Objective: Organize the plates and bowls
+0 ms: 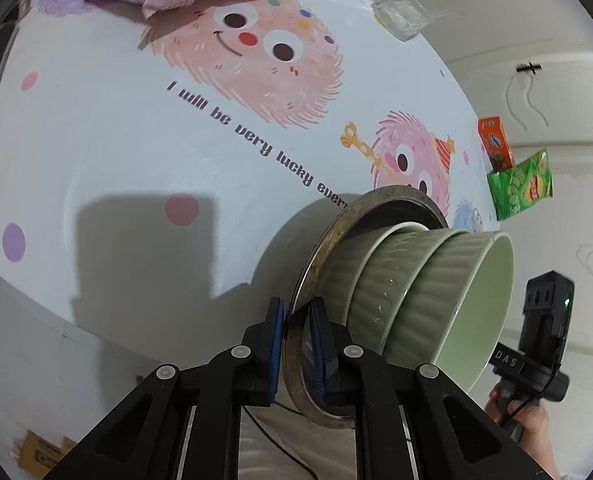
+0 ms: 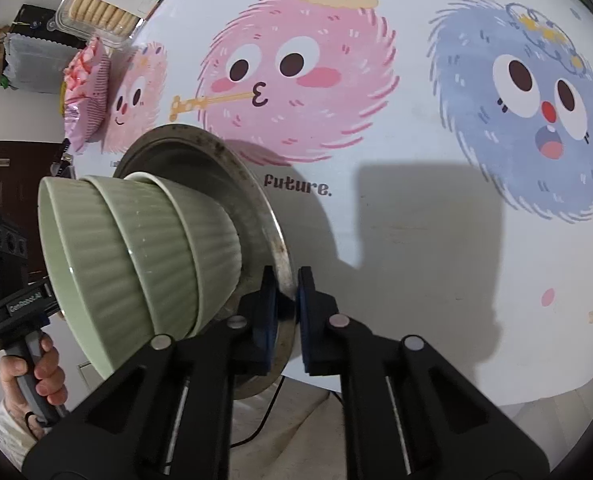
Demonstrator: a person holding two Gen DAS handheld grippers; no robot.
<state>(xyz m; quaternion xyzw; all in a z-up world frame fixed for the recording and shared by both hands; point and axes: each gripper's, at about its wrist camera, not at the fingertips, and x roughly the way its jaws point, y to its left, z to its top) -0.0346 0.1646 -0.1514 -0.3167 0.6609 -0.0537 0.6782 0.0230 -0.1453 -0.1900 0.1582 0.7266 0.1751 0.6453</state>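
1. Two grippers share one load: the left gripper (image 1: 296,344) is clamped on the rim of the metal plate (image 1: 296,360) on one side, and the right gripper (image 2: 286,312) is clamped on the opposite rim.
2. The plate sits at the near edge of the table (image 1: 116,152), with its near part overhanging, and carries the green bowls (image 1: 424,292) nested in a stack (three, as far as the rims show).
3. The step in hand looks like moving plate and stack together, so both hands should rise at the same pace and keep the plate level.
4. The bowls stand loose and tall, so any tilt could slide them; move slowly and avoid twisting either wrist.
5. Keep the thin rim deep between the pads.
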